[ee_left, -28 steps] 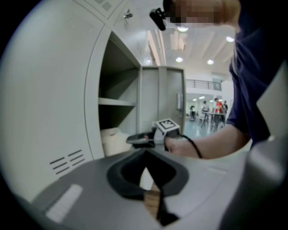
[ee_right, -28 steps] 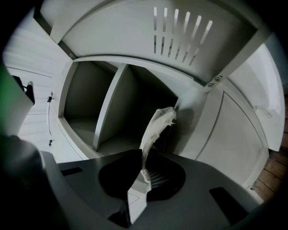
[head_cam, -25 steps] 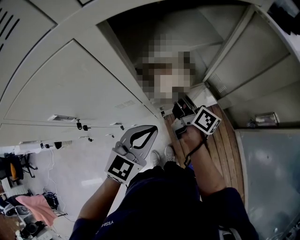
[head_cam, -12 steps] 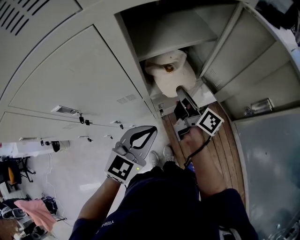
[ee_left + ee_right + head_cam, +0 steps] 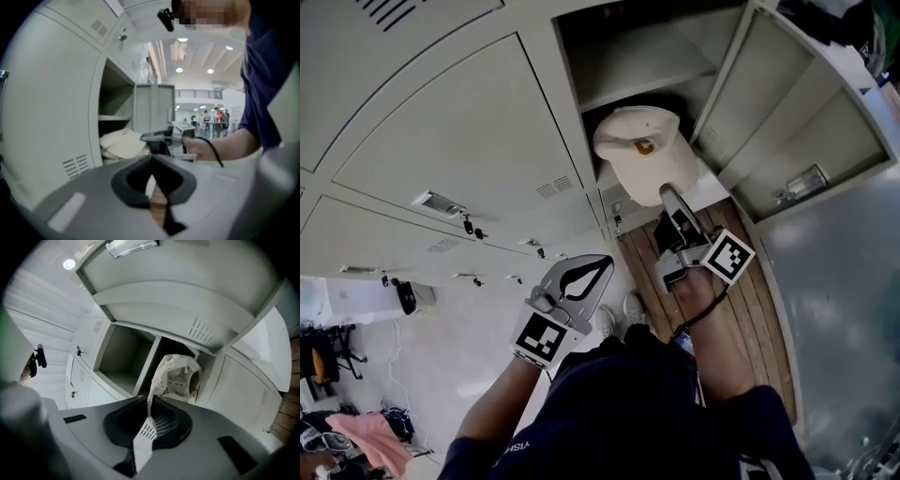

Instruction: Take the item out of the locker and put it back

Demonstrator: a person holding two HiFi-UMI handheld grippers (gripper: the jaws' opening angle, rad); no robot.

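A cream cap (image 5: 639, 155) with a small brown emblem hangs at the mouth of the open locker (image 5: 649, 58), under its shelf. My right gripper (image 5: 668, 195) is shut on the cap's edge. In the right gripper view the cap (image 5: 180, 376) hangs from the jaw tips of my right gripper (image 5: 150, 400) with its inside facing me, before the dark compartment. My left gripper (image 5: 607, 259) stays low and to the left, shut, with nothing in it. The left gripper view shows my left gripper (image 5: 151, 159), the cap (image 5: 123, 143) and the right gripper (image 5: 161, 140) beyond.
The locker door (image 5: 773, 103) stands swung open to the right. Closed locker doors (image 5: 459, 141) with vents and latches fill the left. A wooden floor strip (image 5: 750, 309) runs below the locker. A second open compartment (image 5: 123, 355) lies left of the cap.
The right gripper has moved with the cap still held, and the cap now shows larger at the locker's mouth. The left gripper keeps its place in the picture.
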